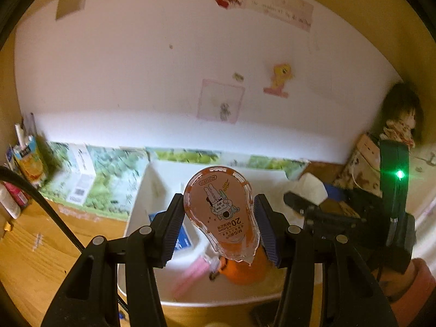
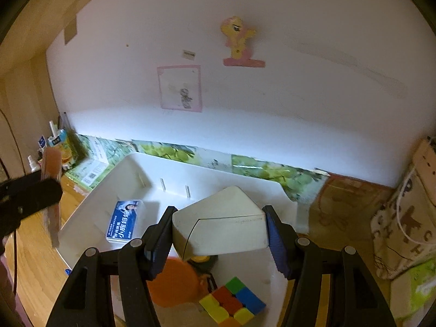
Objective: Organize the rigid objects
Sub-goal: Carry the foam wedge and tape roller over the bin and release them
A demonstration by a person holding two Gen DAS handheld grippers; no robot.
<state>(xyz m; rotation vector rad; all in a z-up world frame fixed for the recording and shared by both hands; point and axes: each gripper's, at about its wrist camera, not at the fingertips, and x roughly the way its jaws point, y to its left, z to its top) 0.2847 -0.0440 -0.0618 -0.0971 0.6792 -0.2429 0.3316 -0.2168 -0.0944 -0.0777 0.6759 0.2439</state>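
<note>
Left gripper (image 1: 219, 223) pinches the correction tape (image 1: 220, 209); right gripper (image 2: 219, 235) clamps a white case (image 2: 220, 222). Both hang above the white bin (image 2: 130, 174) below; a slanted release could bounce one out

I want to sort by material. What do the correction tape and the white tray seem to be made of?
Correction tape: likely clear hard plastic, glossy; the orange inside shows through its shell.
White tray: probably matte moulded plastic, judging by its thin smooth walls and slotted ribs; painted or coated board cannot be ruled out.
</note>
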